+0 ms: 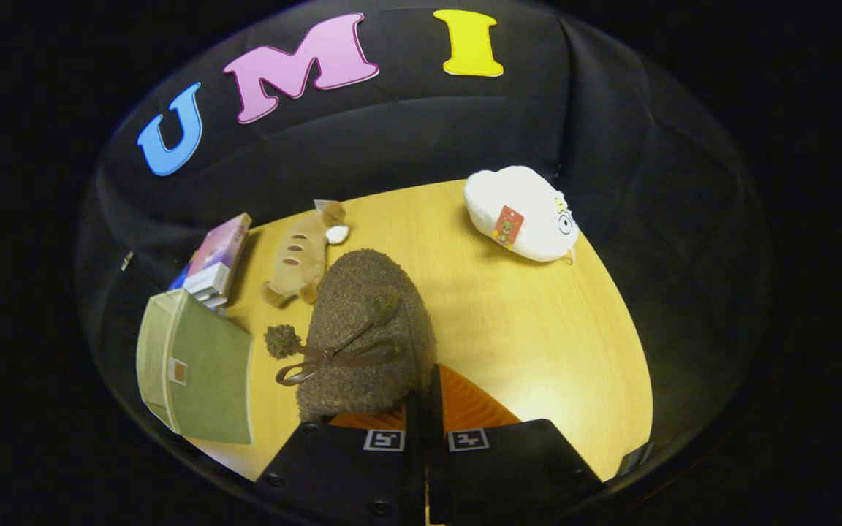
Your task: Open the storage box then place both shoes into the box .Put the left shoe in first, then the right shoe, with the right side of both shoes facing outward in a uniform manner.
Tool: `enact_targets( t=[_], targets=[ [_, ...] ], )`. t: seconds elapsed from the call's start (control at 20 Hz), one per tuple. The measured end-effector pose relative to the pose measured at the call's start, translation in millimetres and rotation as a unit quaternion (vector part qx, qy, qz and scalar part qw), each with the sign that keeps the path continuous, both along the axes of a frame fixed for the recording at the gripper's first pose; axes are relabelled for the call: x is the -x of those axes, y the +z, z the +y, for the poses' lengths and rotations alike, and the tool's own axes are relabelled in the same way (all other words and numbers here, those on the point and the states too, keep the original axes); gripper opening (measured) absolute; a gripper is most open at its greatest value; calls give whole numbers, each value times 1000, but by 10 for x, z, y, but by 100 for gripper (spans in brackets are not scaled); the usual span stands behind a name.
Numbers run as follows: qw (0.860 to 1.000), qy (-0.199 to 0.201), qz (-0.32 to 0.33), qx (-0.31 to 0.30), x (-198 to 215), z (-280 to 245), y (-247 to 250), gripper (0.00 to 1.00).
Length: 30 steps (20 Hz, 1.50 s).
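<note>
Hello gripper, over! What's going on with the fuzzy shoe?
Gripper shut on shoe, held over table. Green box beside it. Plush toy beyond, not blocking.

Worktop [523, 321]: light wood-grain surface, backed by black cloth. Items resting on it: a green fabric storage box [198, 369] at lower left of the frame; a stack of small boxes [216, 263] just above it; a tan plush toy [304, 256] at upper centre-left; a white plush toy [523, 213] with a red tag at upper right. Whether the fuzzy brown shoe [362, 336] at centre touches the worktop cannot be told.
</note>
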State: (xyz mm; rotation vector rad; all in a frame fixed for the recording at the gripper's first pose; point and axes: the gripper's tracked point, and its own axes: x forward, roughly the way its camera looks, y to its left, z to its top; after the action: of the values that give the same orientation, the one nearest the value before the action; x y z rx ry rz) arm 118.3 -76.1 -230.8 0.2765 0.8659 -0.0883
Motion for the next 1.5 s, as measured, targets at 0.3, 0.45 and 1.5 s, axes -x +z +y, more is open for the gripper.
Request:
enact_targets(
  t=[0.3,0.45,1.5],
  targets=[
    [999,23,-22,-23,23,1000,529,7],
    [998,46,-26,-30,39,1546,704,7],
    [994,67,58,-58,-132,3484,11,16]
  ],
)
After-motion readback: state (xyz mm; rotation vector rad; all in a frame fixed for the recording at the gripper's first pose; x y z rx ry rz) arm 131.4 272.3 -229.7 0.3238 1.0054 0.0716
